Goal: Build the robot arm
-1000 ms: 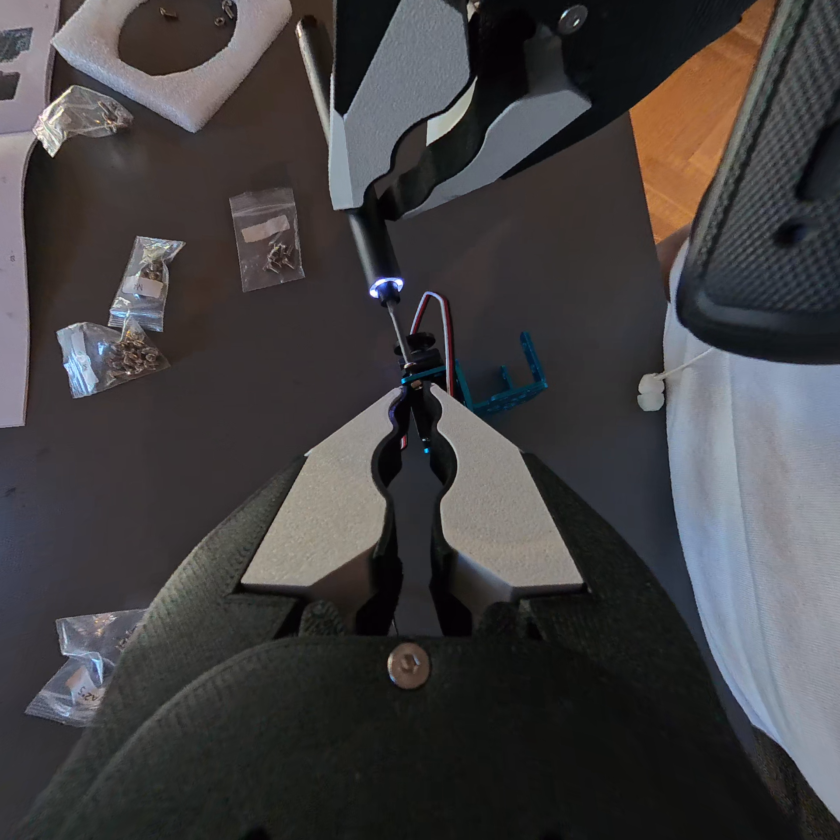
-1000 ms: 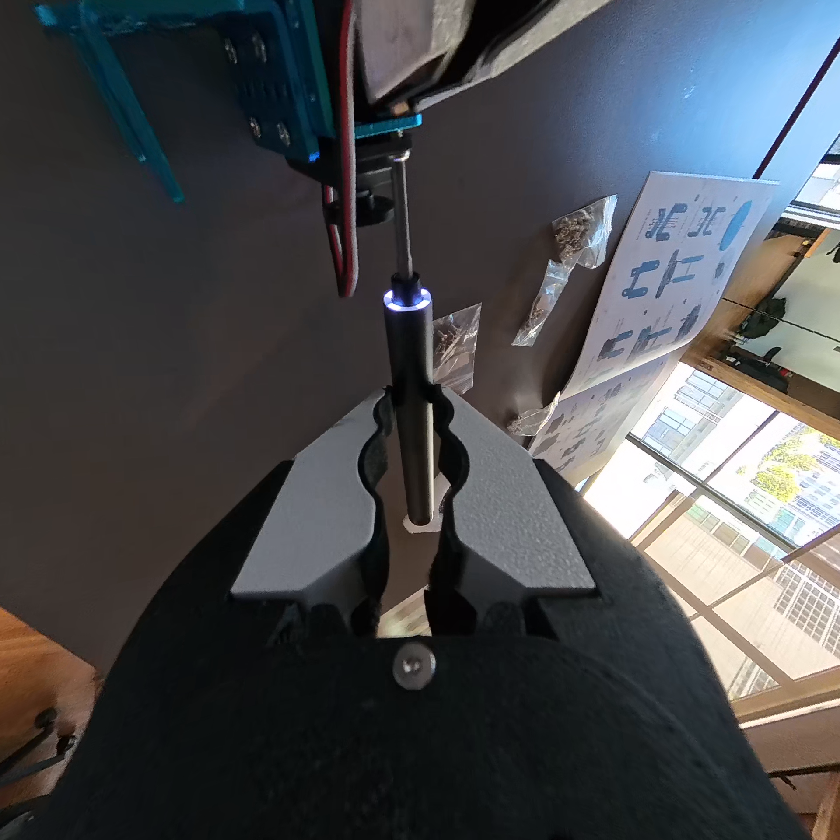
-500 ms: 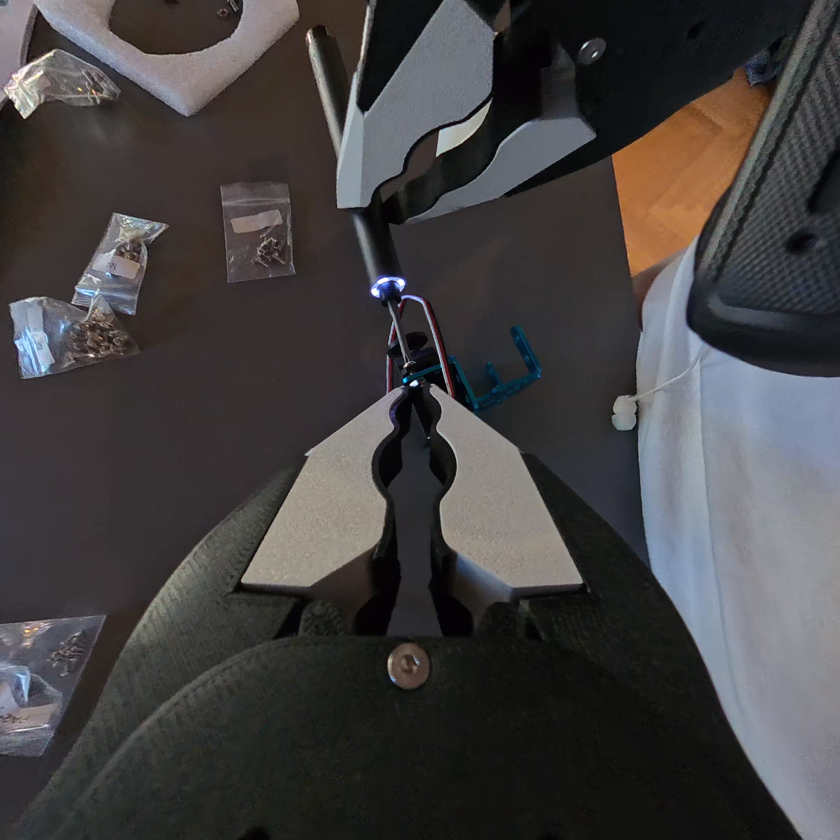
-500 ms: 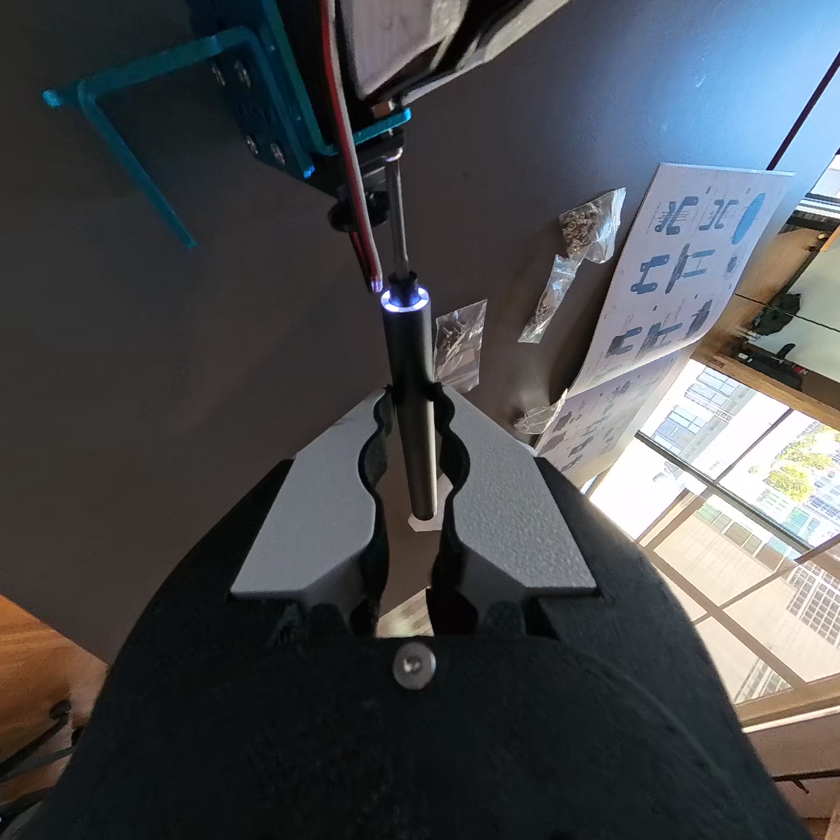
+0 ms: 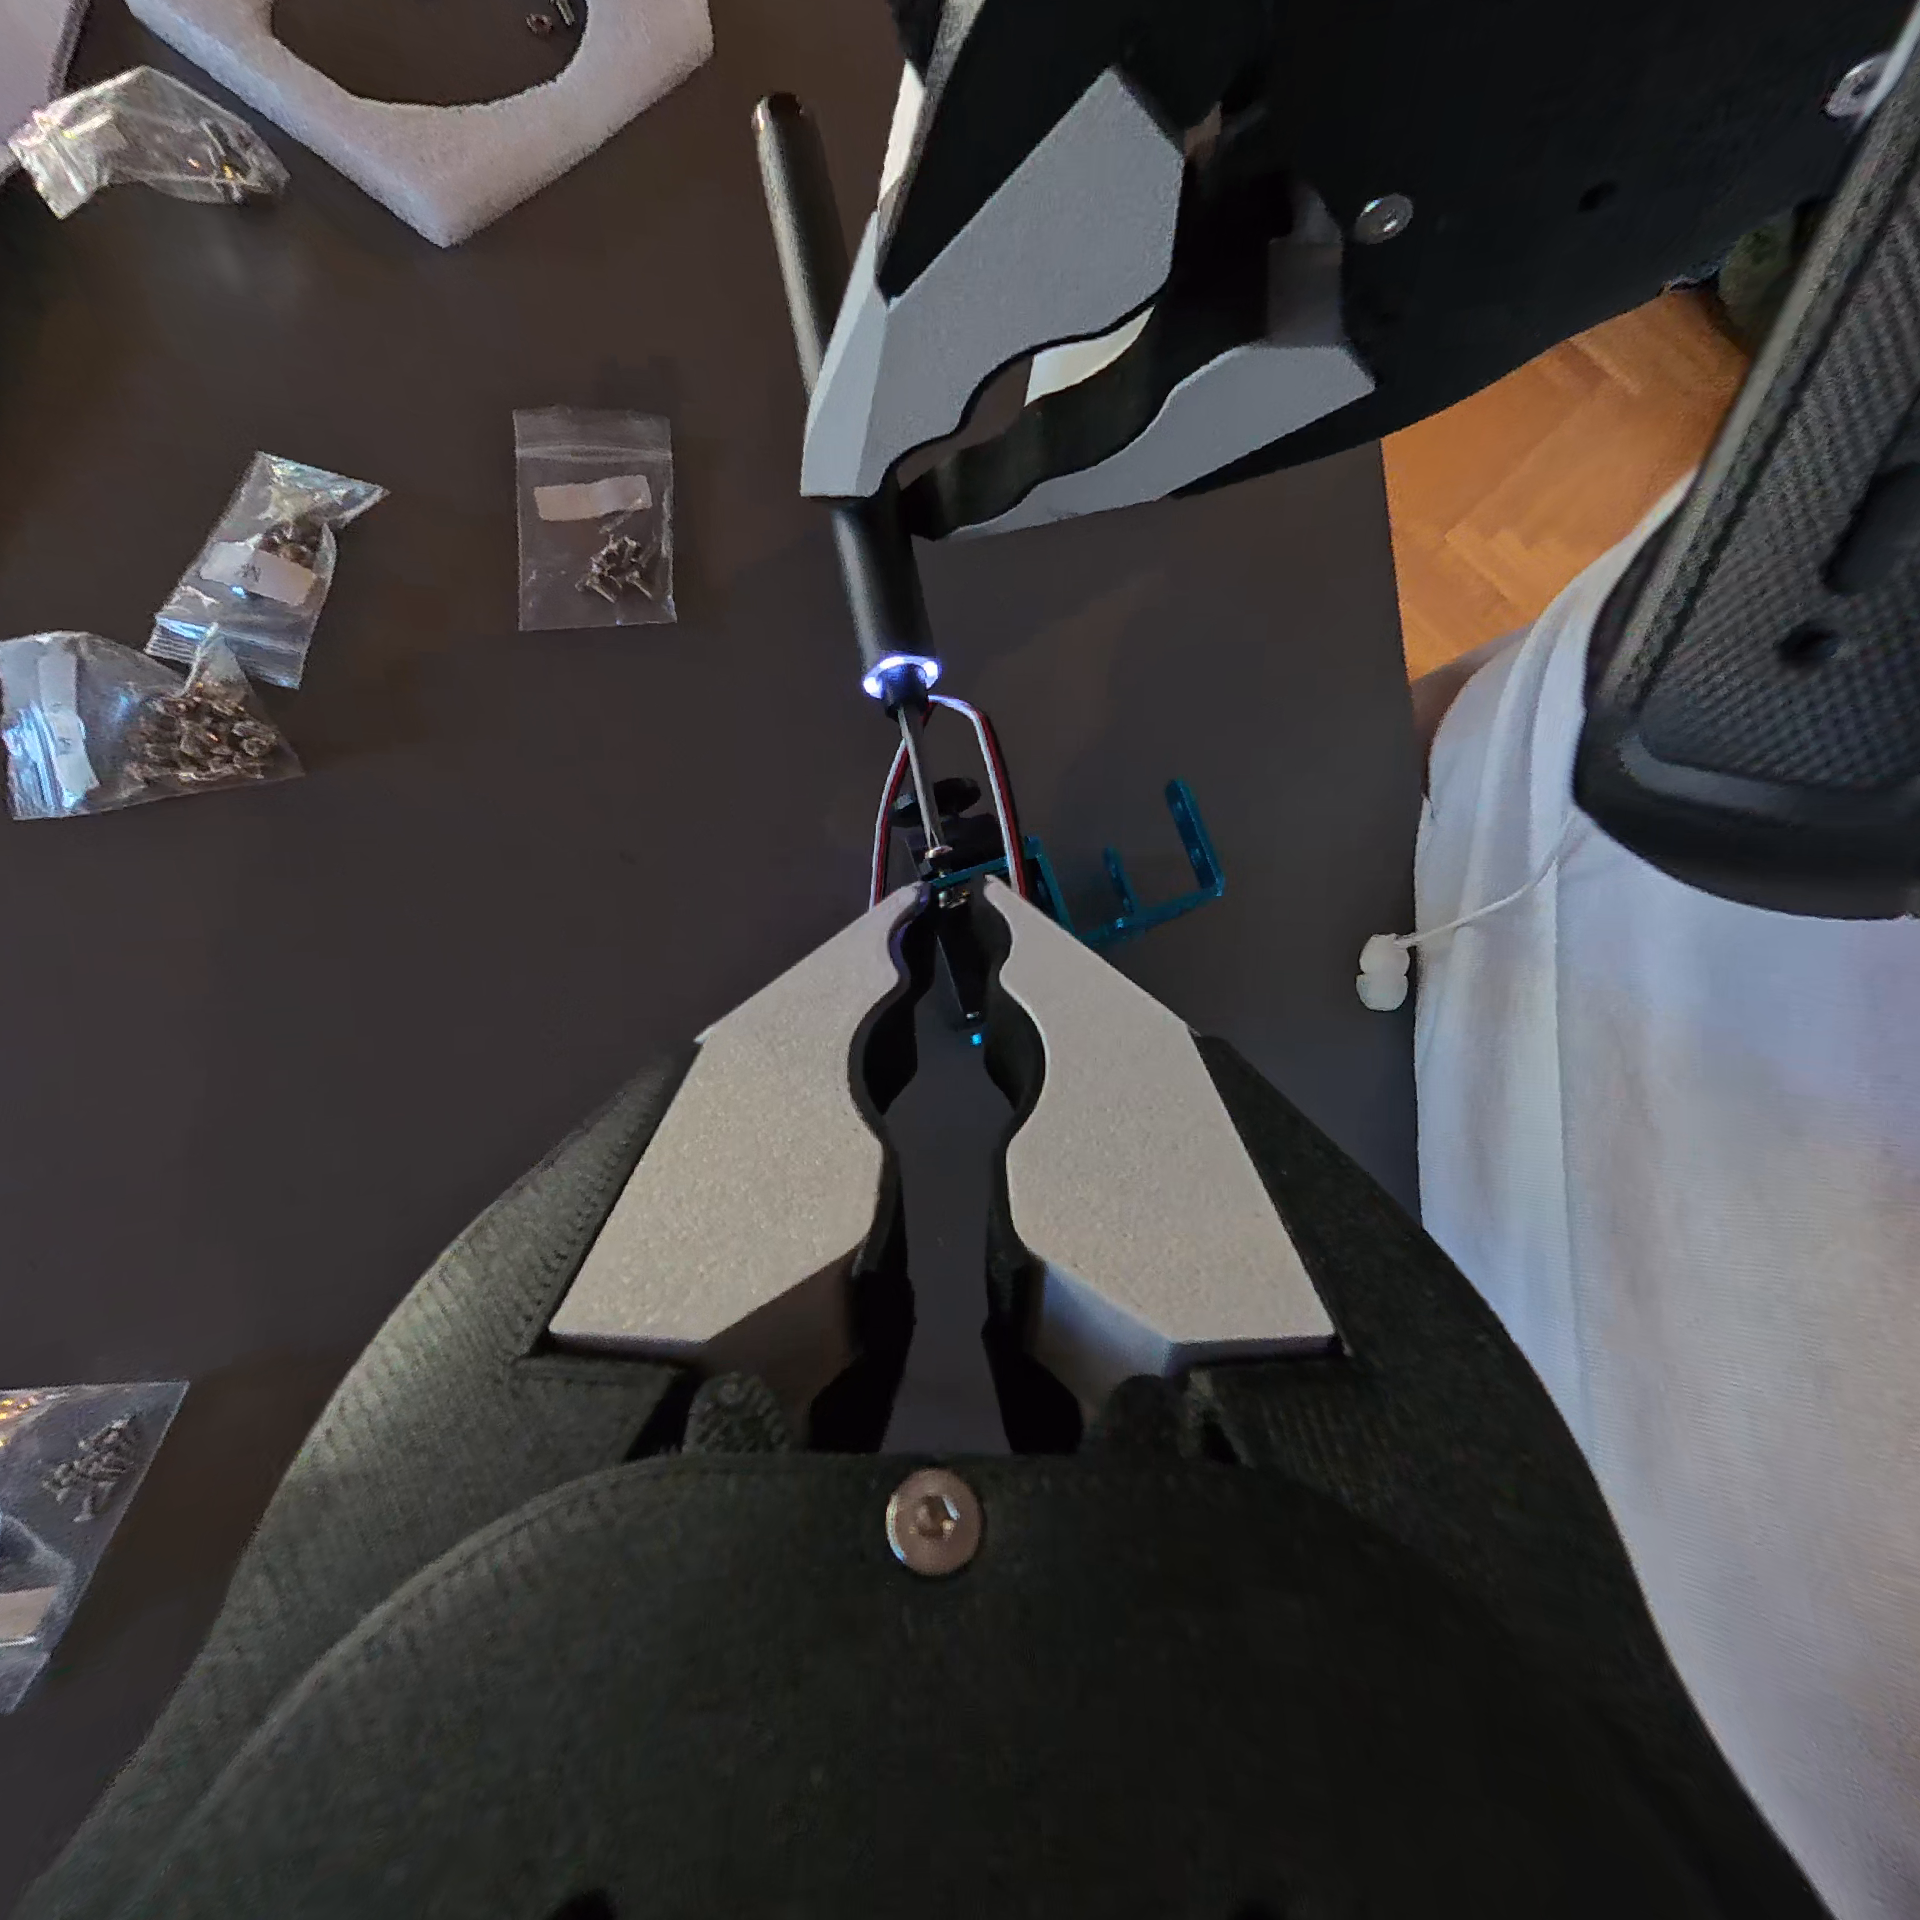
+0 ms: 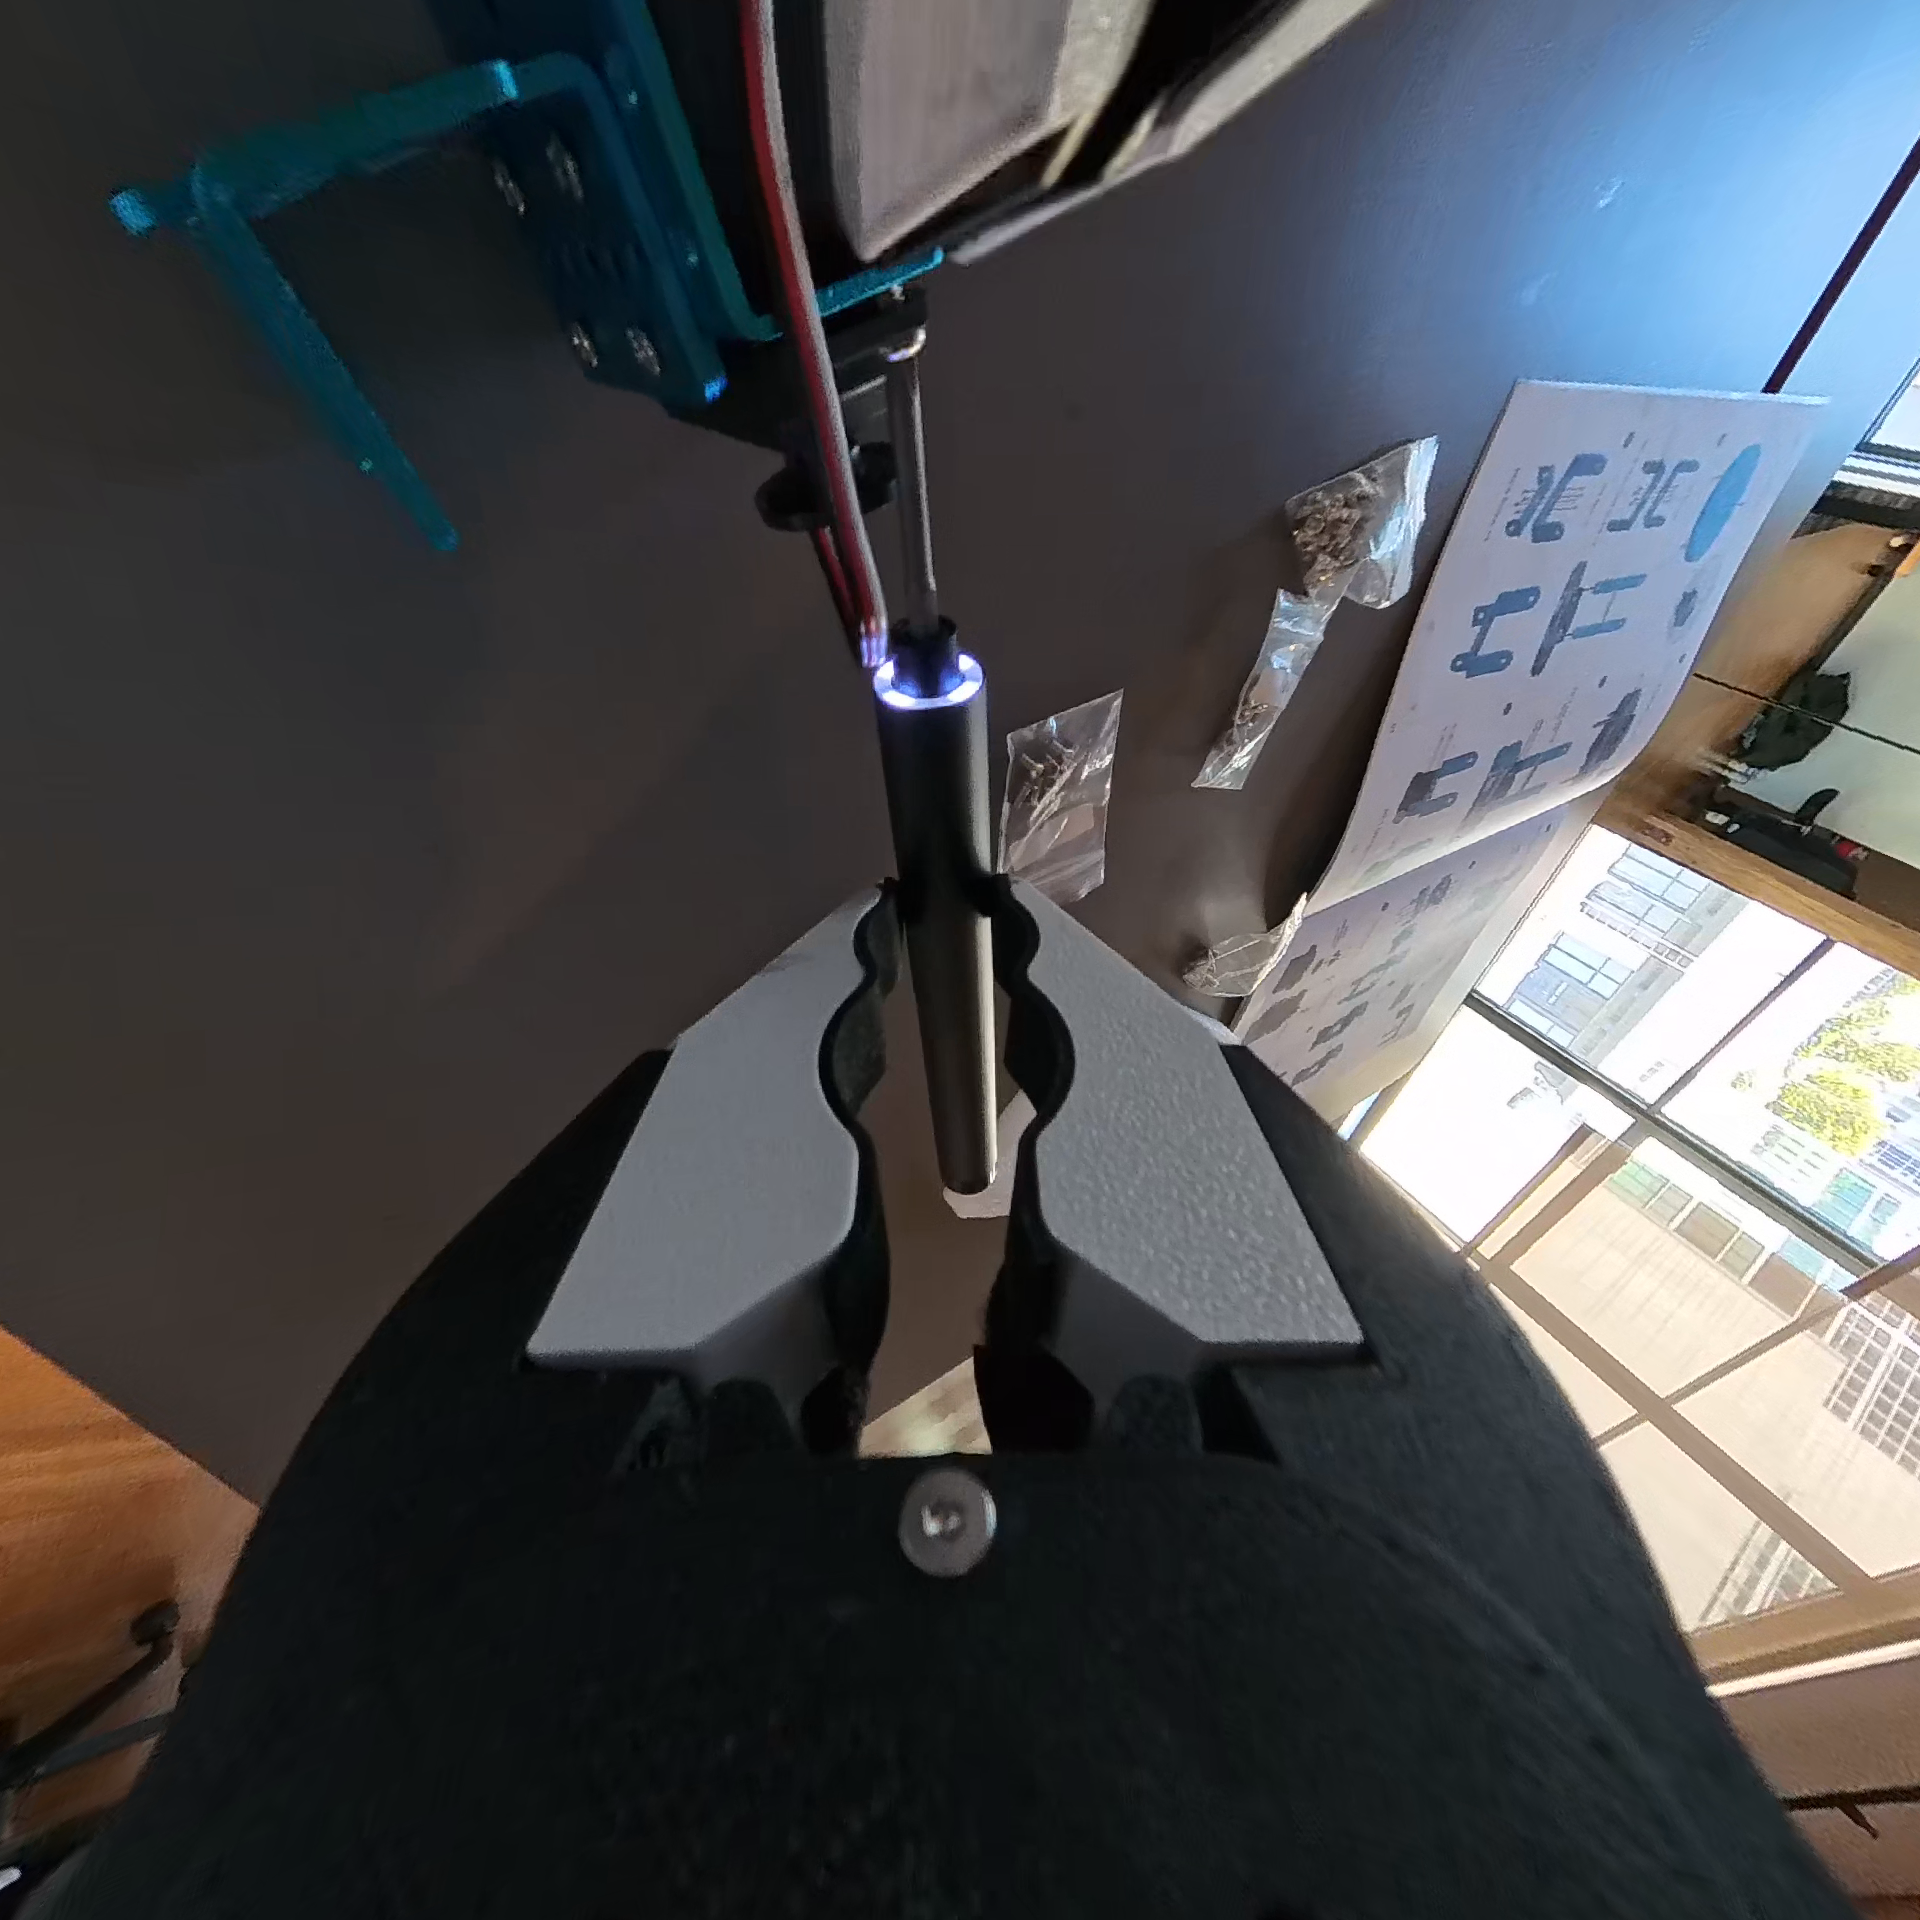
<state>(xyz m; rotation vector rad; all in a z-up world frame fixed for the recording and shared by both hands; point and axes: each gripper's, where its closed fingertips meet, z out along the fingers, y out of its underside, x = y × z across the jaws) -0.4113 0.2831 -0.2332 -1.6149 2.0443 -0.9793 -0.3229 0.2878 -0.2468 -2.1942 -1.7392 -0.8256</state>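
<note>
My left gripper is shut on a black servo in a blue metal bracket, held above the dark table. The servo's red and white wires loop up from it. My right gripper is shut on a slim black electric screwdriver with a lit ring at its nose. Its bit tip sits on a small screw at the servo's mounting tab. The bracket and the left gripper's finger fill the top of the right wrist view. The screwdriver shows in the left wrist view.
Several clear bags of screws lie on the table at the left. A white foam frame lies at the far left. Printed sheets and more bags lie near a window. A person in white stands at the right edge. The left gripper's tips are roughly 10 centimetres from the right gripper's.
Both grippers shifted slightly together over the table; the bracket swung a little in the right wrist view. The screwdriver bit stays on the screw.
</note>
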